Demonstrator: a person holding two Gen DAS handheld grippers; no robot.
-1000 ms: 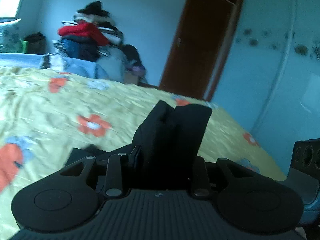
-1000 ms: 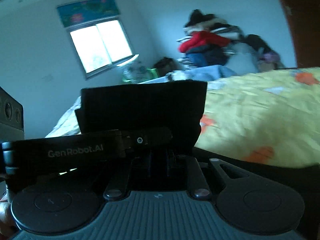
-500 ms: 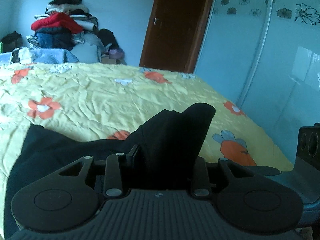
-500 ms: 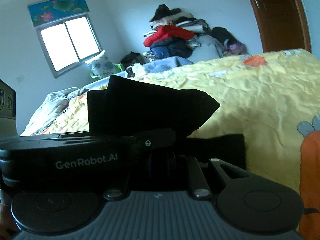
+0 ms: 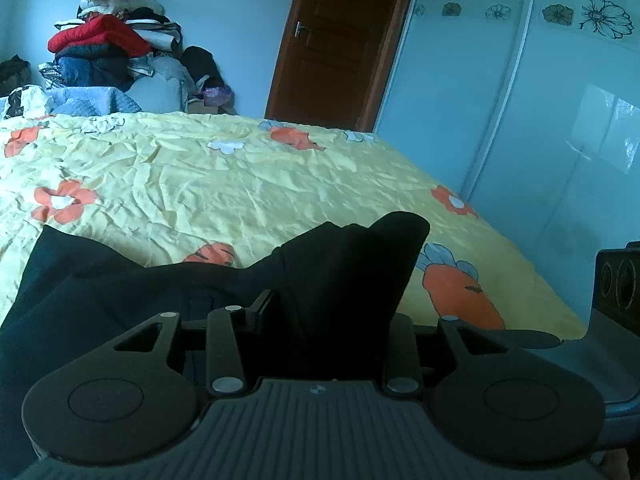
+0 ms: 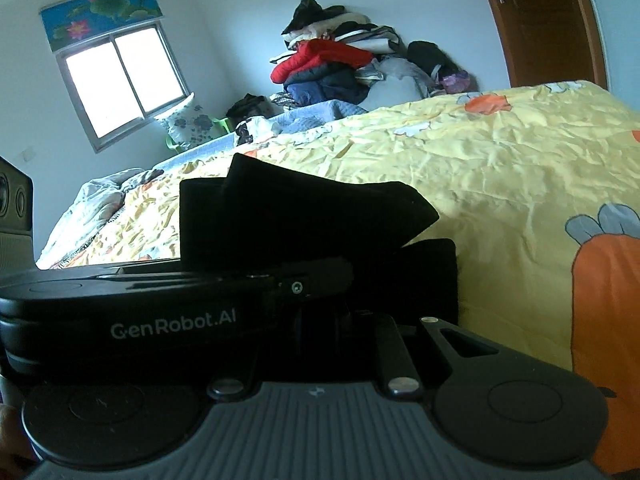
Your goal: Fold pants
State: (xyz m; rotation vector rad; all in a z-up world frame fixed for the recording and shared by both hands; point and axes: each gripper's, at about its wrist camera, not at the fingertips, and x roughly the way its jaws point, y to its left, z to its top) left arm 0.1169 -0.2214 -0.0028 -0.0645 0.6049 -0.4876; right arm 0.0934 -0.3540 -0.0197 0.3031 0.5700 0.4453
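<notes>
The black fabric pants [image 5: 120, 280] lie on the bed with the yellow flowered sheet [image 5: 280, 184]. The left gripper [image 5: 328, 312] is opening, a raised fold of the pants between its fingers. The right gripper [image 6: 320, 300] holds another fold, fingers narrow.

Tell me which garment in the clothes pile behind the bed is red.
The puffy red jacket lying across the middle of the clothes pile. Everything around it is dark, navy, white or striped; it also shows in the left wrist view.
</notes>
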